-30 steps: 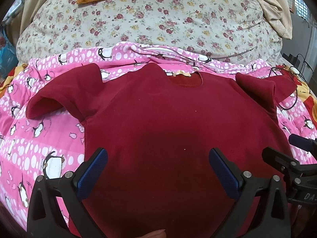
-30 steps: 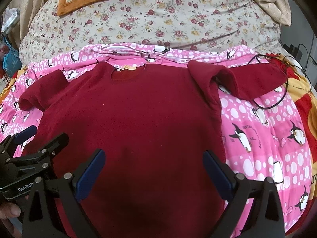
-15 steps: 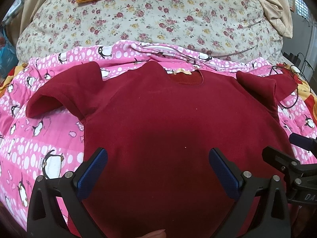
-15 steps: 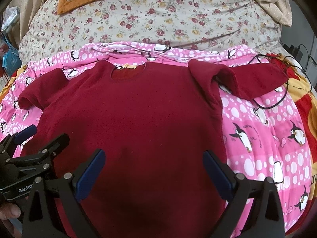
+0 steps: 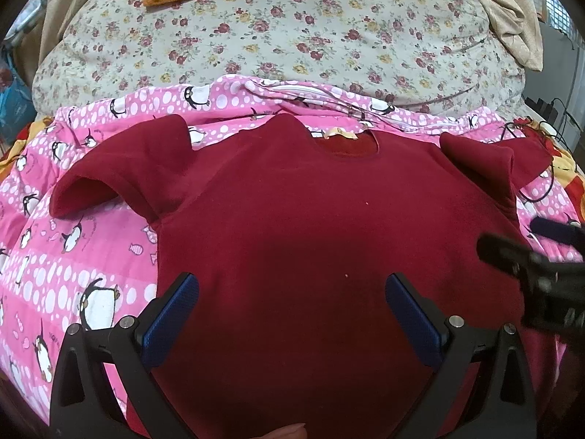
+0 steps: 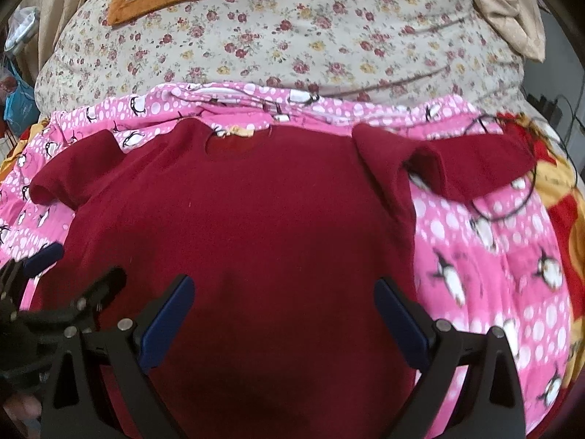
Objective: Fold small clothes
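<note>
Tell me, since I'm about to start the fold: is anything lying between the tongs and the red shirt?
Nothing visible. Both the left tongs and right tongs hang open directly over the red shirt, which is spread out on the pink penguin blanket. A black cable lies by the far sleeve.

Red shirt (image 5: 310, 219): soft matt fleece-like cloth. Pink penguin blanket (image 5: 73, 256): smooth printed cloth, quilted. Floral quilt (image 5: 292, 29): matt cloth. Left claw (image 5: 291, 289): matt black plastic, blue textured pads (image 5: 172, 314), shiny metal screws.
</note>
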